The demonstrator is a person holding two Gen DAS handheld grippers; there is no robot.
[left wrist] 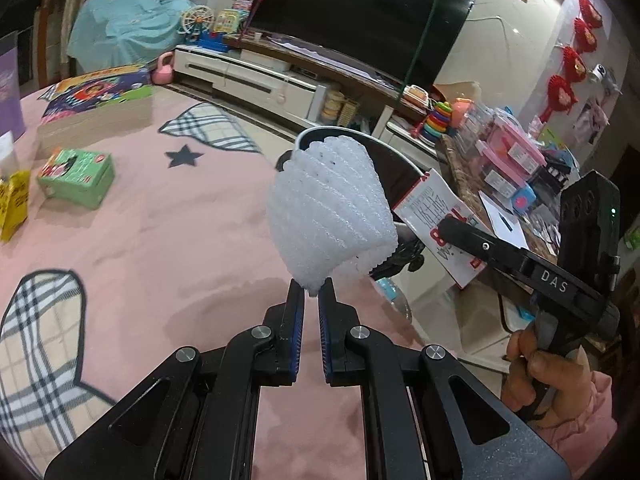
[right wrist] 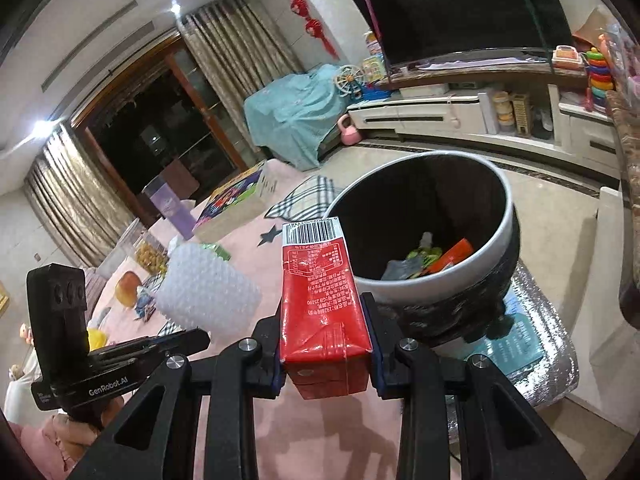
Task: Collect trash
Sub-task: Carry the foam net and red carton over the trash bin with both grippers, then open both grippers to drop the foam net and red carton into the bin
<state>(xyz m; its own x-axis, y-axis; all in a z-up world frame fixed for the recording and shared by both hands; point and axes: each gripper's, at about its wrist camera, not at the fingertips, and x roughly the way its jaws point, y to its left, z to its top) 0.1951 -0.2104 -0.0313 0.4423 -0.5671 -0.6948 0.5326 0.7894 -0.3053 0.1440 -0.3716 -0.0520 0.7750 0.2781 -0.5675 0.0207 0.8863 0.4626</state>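
A white foam fruit net is pinched by its lower tip between the nearly closed fingers of the left gripper, so it's sticking up in the air above the pink carpet. Over on the other side, a red drink carton is clamped upright-ish between the pads of the right gripper, barcode end pointing away from the camera. Both bits of trash are held close to the trash bin, a round black-lined one with a pale rim, which is seen just past the carton in the right wrist view and partly hidden behind the foam net in the left one. A few scraps are already lying in the bottom of it, green and orange wrappers by the look of it. A green box is left on the carpet, well off to the side, with a TV on its stand at the back.
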